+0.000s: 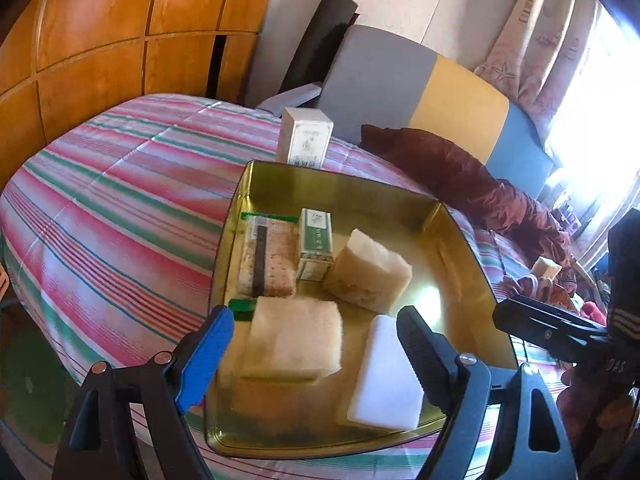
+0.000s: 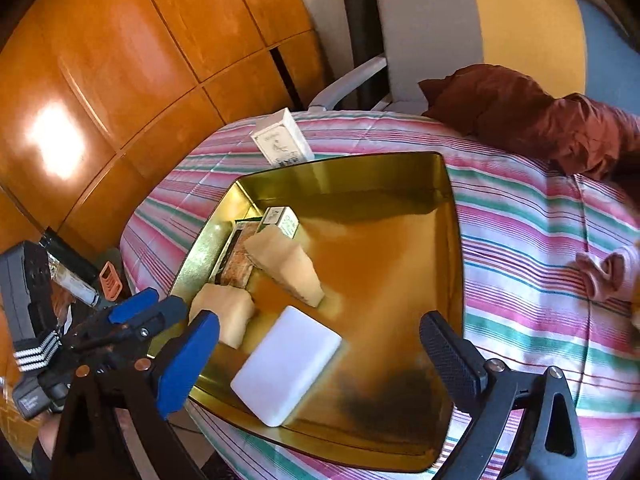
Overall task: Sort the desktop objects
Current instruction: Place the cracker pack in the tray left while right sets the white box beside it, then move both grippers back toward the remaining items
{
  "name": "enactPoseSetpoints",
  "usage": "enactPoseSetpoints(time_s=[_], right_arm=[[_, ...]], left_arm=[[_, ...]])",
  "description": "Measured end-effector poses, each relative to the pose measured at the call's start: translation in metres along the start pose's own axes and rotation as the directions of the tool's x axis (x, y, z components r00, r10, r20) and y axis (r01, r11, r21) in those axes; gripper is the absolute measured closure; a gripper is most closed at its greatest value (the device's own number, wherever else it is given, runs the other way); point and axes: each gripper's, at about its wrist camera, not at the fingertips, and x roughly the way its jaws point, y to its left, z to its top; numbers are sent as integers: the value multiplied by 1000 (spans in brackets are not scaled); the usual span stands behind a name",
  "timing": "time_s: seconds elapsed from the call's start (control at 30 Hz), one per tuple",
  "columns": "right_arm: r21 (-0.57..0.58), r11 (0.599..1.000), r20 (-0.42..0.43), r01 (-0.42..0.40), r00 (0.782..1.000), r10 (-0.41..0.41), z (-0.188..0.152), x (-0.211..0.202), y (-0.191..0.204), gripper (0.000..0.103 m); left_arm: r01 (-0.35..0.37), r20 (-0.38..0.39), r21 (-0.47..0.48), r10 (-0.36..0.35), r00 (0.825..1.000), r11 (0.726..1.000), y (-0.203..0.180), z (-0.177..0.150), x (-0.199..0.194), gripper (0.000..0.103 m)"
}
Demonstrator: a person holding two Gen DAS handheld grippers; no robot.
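Grippers wide open (both empty): left gripper (image 1: 316, 336), right gripper (image 2: 320, 344), over tray (image 2: 400, 168).

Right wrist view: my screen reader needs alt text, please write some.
An open right gripper hovers over a gold tray on a striped bedspread; the tray holds a white block, two beige sponges and small boxes. A white carton stands behind it.

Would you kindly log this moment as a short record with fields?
surface: striped bedspread
container: gold tray
in tray: white block, two beige sponges, green box, wrapped crackers
outside tray: white carton, upright behind it
left gripper: jaws open, empty
right gripper: jaws open, empty, above white block
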Motion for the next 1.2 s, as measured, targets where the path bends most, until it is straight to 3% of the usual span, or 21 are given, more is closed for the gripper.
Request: enactPoseSetpoints(time_s=[0.33,0.6,0.97,1.2], right_arm=[[40,993,58,108,992,-110,-13,-26,-31,2],[73,969,113,234,964,-242,-31,-58,-65,1],[174,937,106,303,940,-323,-55,-97,-118,1],[226,903,63,365,920,-388,-73,-125,-157,2]], left_arm=[[-5,-7,136,6,1000,991,-48,-6,0,18],[44,-44,215,-36,998,976,-84,-14,3,18],[125,-69,315,-109,992,941,-136,-16,0,18],[210,-107,371,-183,977,905,-179,-17,1,18]])
